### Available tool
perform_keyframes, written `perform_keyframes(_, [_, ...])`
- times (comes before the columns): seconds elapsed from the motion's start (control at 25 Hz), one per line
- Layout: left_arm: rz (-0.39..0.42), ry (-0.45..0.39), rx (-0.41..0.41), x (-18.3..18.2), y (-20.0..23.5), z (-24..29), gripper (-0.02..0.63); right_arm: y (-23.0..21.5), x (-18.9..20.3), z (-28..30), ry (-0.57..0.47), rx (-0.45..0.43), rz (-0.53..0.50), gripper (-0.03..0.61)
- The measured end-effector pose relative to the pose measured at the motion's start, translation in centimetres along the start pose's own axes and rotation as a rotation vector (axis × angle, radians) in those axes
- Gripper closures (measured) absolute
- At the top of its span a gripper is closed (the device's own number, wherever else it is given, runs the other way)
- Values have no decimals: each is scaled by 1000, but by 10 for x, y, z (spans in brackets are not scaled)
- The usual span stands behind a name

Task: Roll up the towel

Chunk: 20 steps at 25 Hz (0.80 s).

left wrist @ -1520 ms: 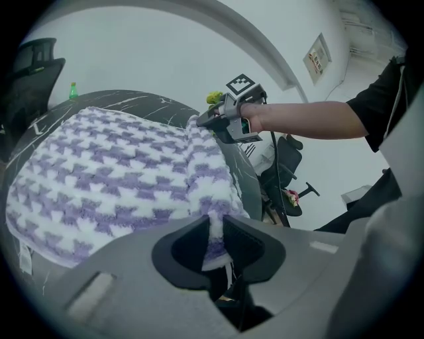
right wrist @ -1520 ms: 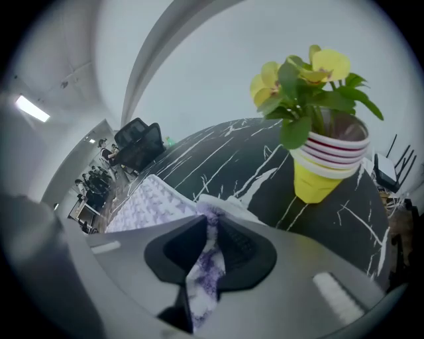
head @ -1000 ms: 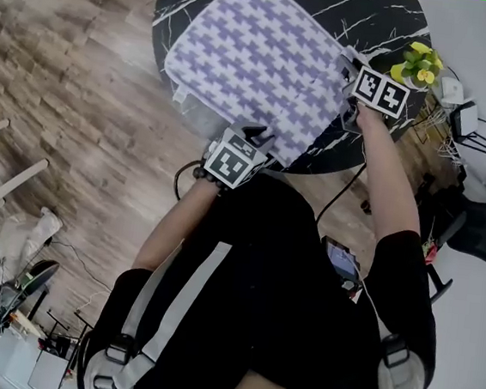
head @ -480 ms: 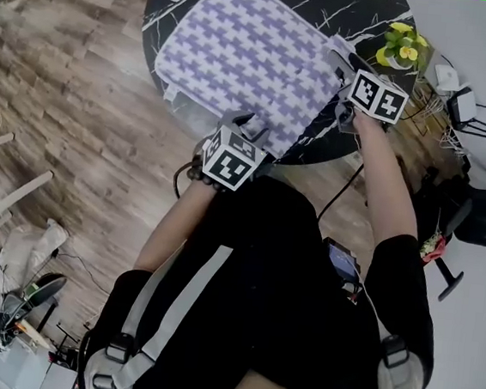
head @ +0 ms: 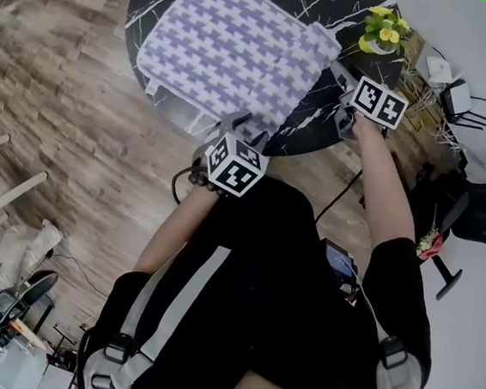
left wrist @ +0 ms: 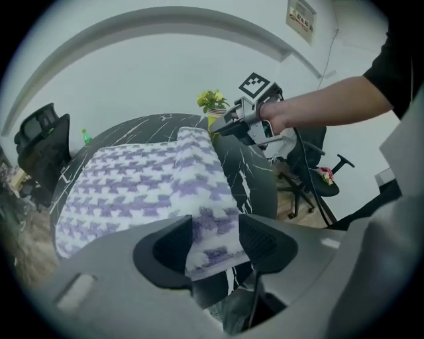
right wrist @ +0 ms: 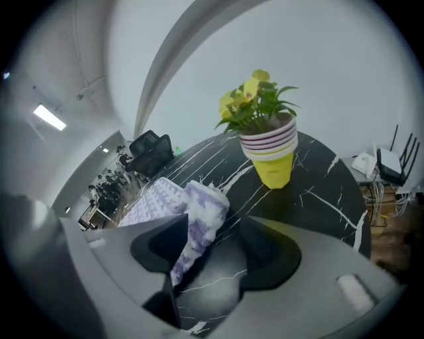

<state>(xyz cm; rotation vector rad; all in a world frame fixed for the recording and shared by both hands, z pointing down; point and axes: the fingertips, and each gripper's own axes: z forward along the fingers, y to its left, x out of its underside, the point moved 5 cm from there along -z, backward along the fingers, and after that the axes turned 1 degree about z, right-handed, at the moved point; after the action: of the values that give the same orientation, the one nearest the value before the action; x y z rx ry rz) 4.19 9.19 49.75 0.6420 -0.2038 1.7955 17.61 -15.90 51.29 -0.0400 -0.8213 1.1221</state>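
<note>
The towel (head: 227, 54), purple-and-white check, is spread on the round black marble table (head: 319, 128), w/ only its near edge turned into a short roll (left wrist: 199, 159). Most of it lies flat, so the rolling is judged barely begun. One end of the roll sits between the jaws of the left gripper (left wrist: 213, 245); the other leans on one jaw of the right gripper (right wrist: 215, 248), w/ a clear gap to the other jaw. Both pairs of jaws have just been opening: the right is released, the left prob. too, though light contact can't be ruled out. An end each is presumably taken so the roll stays even. A yellow pot (right wrist: 275, 162), holding a yellow-flowered plant (right wrist: 255, 99), stands apart from the towel.
</note>
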Motion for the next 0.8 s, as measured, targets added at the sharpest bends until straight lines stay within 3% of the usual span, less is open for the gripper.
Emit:
perform_keyframes(0.28, [-25, 47, -31, 16, -5, 18, 336, -5, 7, 23, 20, -17, 114, 338])
perform_keyframes(0.6, [-8, 94, -53, 25, 3, 32, 298, 14, 5, 51, 61, -31, 116, 322])
perform_keyframes(0.72, [30, 120, -85, 31, 12, 39, 309, 13, 6, 55, 72, -31, 120, 356])
perform_keyframes(0.8, [53, 126, -97, 32, 13, 41, 315, 15, 8, 56, 82, -62, 133, 436])
